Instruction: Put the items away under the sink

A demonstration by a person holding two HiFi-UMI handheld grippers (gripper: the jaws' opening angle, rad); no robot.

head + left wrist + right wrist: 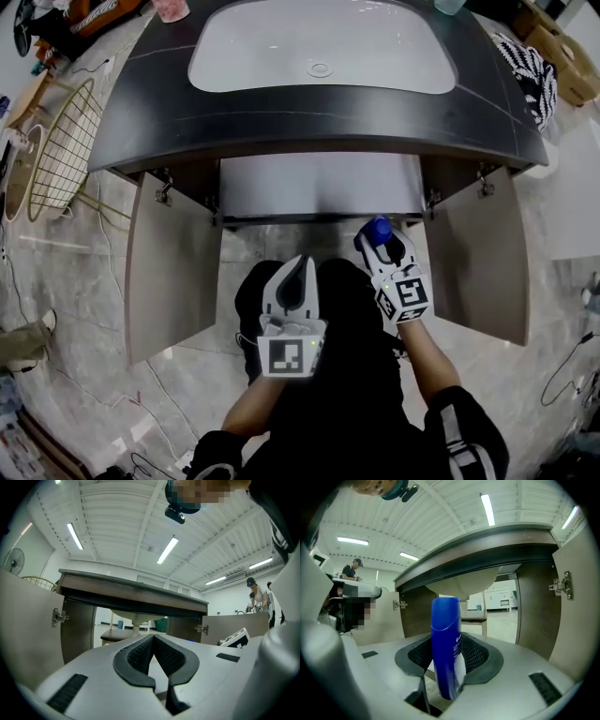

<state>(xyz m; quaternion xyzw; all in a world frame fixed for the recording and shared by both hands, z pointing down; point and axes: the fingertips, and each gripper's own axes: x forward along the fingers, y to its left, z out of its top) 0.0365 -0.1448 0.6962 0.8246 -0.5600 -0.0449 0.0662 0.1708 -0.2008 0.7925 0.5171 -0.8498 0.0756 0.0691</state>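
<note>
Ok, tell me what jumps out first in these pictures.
A blue bottle is clamped in the right tool, in front of the open cabinet under the sink. Both doors hang wide, and the left tool is shut and empty, beside the right.

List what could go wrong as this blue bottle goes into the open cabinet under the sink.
1. The right gripper clamps the tall blue plastic bottle by its lower half, so it may pivot or slip.
2. Its top stands high and could knock the dark countertop edge.
3. The open right cabinet door is close; the gripper could clip it.
</note>
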